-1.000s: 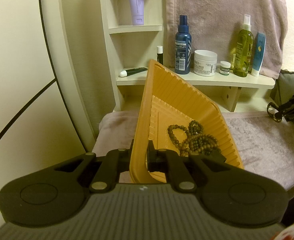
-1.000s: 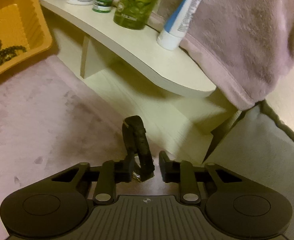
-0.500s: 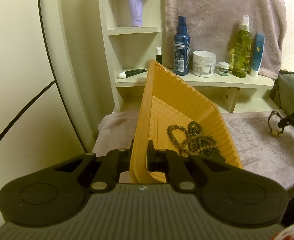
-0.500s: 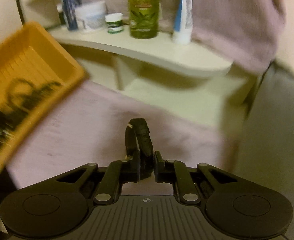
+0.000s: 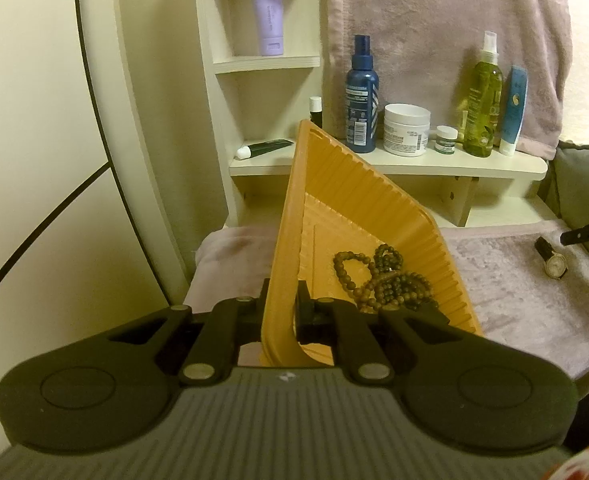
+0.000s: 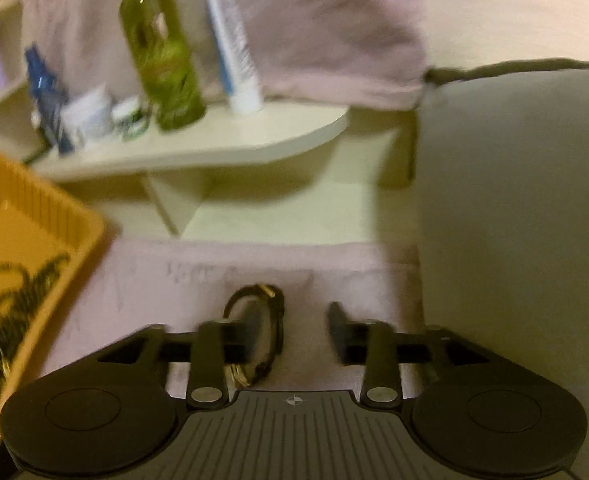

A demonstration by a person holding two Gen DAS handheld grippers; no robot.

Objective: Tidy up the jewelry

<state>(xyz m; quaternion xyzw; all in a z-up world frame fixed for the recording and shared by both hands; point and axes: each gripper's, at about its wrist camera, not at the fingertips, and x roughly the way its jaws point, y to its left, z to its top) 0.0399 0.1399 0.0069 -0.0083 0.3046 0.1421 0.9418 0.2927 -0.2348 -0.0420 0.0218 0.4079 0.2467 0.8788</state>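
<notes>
Clamping the ribbed orange plastic tray's (image 5: 358,216) rim, left tongs (image 5: 280,308) tilt it; brown bead strands (image 5: 378,280) inside. Right tongs (image 6: 292,328) opening, angled downward; black-strapped wristwatch (image 6: 268,332) between them, beside one finger, over pink towel (image 6: 198,280).

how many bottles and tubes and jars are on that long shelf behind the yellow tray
7 visible: a lying dark tube, small white-capped vial, blue spray bottle, white jar, tiny jar, green spray bottle, blue tube. The yellow tray may hide more.
</notes>
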